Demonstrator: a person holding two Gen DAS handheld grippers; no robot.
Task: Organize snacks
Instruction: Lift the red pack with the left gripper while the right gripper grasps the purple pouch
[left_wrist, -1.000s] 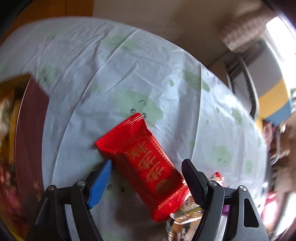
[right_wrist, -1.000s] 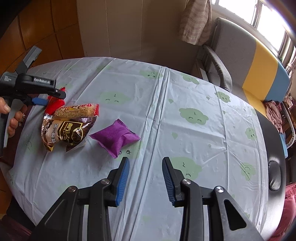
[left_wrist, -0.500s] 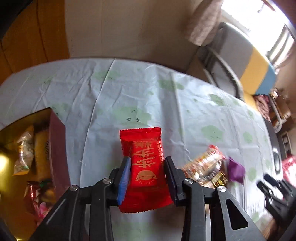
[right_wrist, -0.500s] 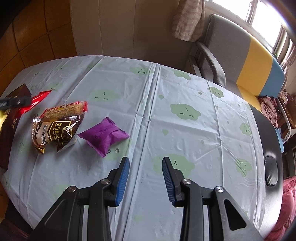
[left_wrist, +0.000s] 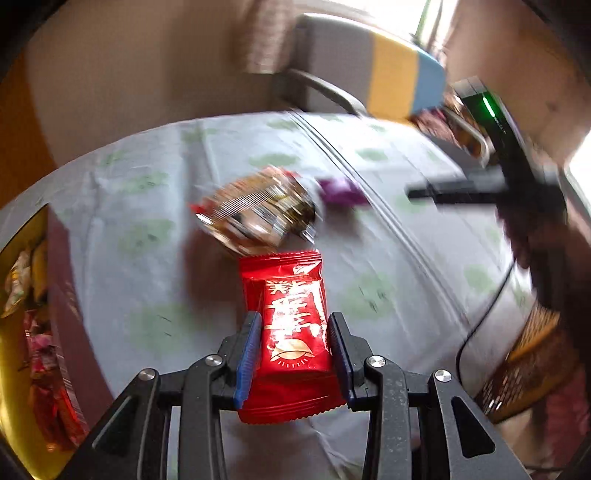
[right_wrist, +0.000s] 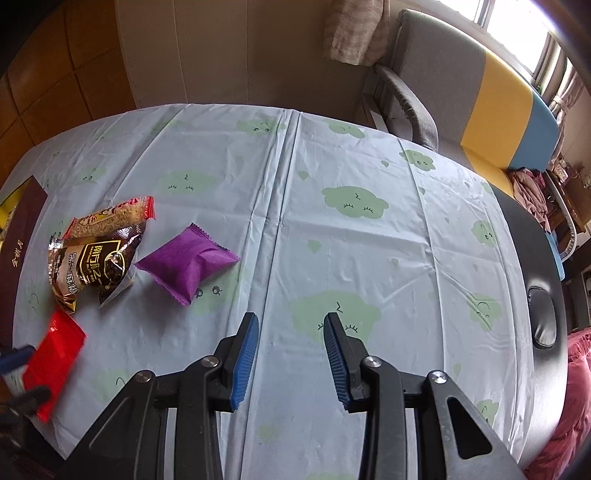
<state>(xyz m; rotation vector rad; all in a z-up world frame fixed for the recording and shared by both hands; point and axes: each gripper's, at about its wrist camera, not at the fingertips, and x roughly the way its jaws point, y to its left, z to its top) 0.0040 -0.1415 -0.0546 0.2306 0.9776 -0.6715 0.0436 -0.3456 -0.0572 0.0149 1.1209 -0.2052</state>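
Partway: L gripper (left_wrist: 293, 354) clamps red snack packet (left_wrist: 291, 332), held off the tablecloth (right_wrist: 332, 229).
R gripper (right_wrist: 288, 354) idle, jaws apart w/ nothing between. Gift box (left_wrist: 55, 295), left of packet, already holds snacks; brown packet (right_wrist: 92, 266), crisp bar (right_wrist: 110, 218) & purple pouch (right_wrist: 184, 262) left.

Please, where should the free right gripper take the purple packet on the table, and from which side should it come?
Grip the purple packet across its puffed middle, not the flat crimped ends. It lies flat and apart from the brown packet, so the open right gripper probably does best coming from above, fingers straddling its narrower width.
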